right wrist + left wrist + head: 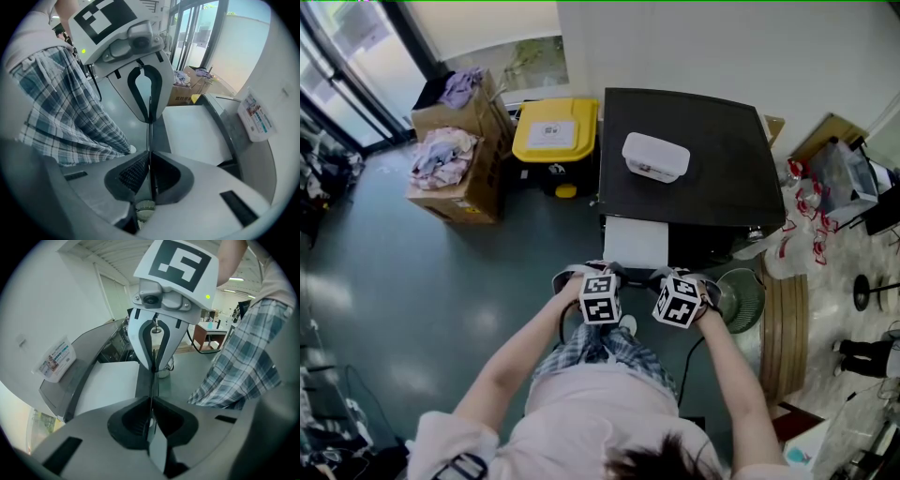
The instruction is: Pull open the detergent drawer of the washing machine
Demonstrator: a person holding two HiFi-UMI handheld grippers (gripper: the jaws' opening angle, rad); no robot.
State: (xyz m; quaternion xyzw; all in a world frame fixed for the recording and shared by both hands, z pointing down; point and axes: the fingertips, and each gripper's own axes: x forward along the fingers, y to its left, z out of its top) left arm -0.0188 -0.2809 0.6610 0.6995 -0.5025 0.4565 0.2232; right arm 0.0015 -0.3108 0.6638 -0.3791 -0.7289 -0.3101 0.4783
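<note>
The washing machine (694, 159) has a black top and stands in front of me. A white flat panel (636, 242) juts out of its front at the left; I see no compartments in its top. The same panel (110, 385) (194, 133) lies just beyond the jaws in both gripper views. My left gripper (623, 277) (151, 420) and right gripper (654, 277) (150, 176) hang close together just in front of that panel, pointing steeply down. Both are shut with nothing between the pads. They face one another tip to tip, so each shows in the other's view, the right gripper (153, 364) and the left gripper (150, 117).
A white plastic box (654, 157) lies on the machine's top. A yellow-lidded black bin (555, 131) and cardboard boxes of clothes (455, 164) stand at the left. A round fan (739, 298) and stacked wooden discs (783, 328) are on the floor at the right.
</note>
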